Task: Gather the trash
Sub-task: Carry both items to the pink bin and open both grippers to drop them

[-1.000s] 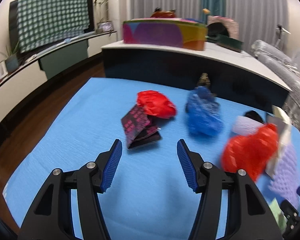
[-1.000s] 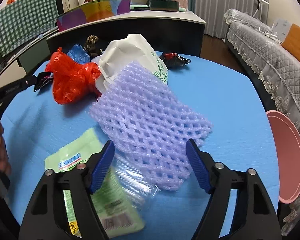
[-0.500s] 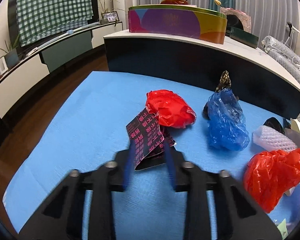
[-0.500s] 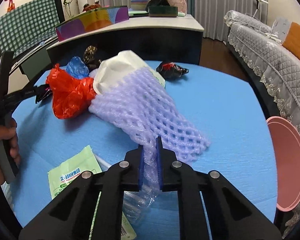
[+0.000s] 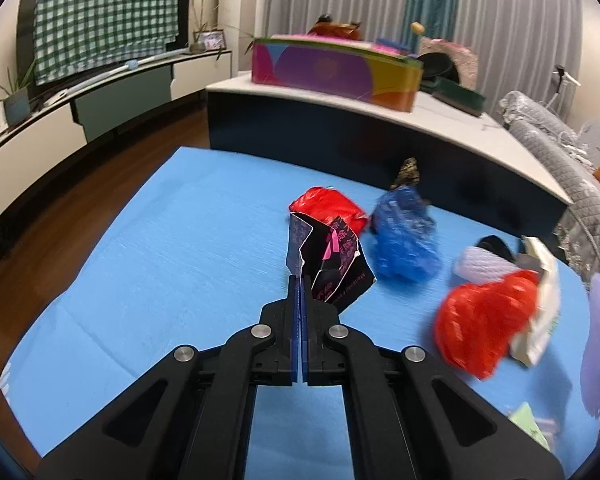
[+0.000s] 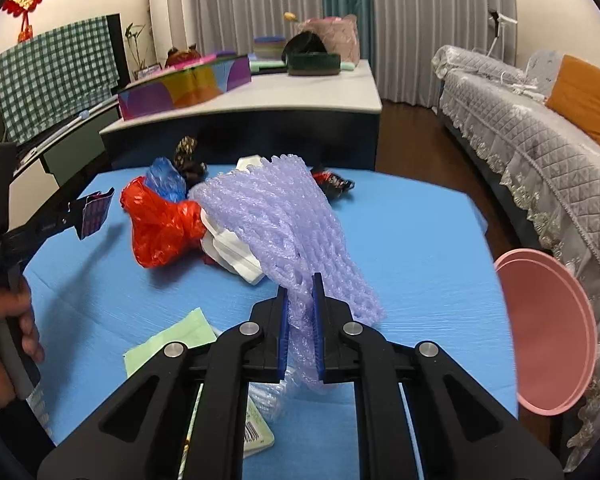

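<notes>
The left tongs point(image 5: 299, 280) pinch a torn black pink-printed wrapper point(image 5: 332, 264) while the right tongs point(image 6: 300, 280) pinch a lilac foam net sleeve point(image 6: 276, 220) above the blue counter point(image 6: 420, 240).

My living room at home

I see a grey quilted sofa point(image 6: 540, 128) with an orange cushion point(image 6: 584, 96), long pleated curtains point(image 6: 420, 20), a low media cabinet point(image 5: 100, 92) under a green checked cloth point(image 5: 104, 12), and dark wooden flooring point(image 5: 60, 208).

Soft, even indoor light with faint shadows on the blue table cover point(image 6: 420, 240); strong fisheye bending, dark corners, motion blur on the red bag point(image 5: 484, 324).
</notes>
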`<state>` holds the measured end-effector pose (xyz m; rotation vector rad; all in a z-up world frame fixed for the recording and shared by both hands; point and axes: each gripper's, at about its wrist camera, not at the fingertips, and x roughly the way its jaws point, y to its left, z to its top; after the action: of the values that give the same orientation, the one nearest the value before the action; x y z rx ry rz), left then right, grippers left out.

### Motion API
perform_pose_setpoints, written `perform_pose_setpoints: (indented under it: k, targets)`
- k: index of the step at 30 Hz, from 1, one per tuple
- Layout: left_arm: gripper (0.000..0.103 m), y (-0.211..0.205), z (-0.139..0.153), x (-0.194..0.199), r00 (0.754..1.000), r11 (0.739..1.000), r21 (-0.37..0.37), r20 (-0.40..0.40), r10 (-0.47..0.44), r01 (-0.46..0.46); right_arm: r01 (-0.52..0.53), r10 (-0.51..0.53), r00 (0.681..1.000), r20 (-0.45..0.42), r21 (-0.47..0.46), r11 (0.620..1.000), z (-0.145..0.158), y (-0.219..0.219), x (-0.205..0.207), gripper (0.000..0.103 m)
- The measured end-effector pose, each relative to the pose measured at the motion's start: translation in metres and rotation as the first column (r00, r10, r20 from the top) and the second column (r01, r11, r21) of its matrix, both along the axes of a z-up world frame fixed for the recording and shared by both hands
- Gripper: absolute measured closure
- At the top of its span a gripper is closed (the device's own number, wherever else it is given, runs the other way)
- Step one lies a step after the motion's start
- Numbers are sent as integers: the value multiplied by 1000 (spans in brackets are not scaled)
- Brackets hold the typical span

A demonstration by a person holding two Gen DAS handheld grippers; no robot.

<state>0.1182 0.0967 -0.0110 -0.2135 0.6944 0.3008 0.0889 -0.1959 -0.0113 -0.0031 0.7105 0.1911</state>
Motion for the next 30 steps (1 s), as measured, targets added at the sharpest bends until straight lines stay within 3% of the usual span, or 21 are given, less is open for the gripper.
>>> perform_pose_setpoints:
  k: [18, 30]
  targets:
    - [103, -63, 36, -53, 973, 979, 49, 106, -204, 200, 91, -91, 989, 113, 9, 996, 40, -33, -46, 92]
    - [103, -110, 52, -69, 926, 940, 71, 164, -340, 333, 156, -158, 978, 137, 25, 987, 60, -66, -65, 92]
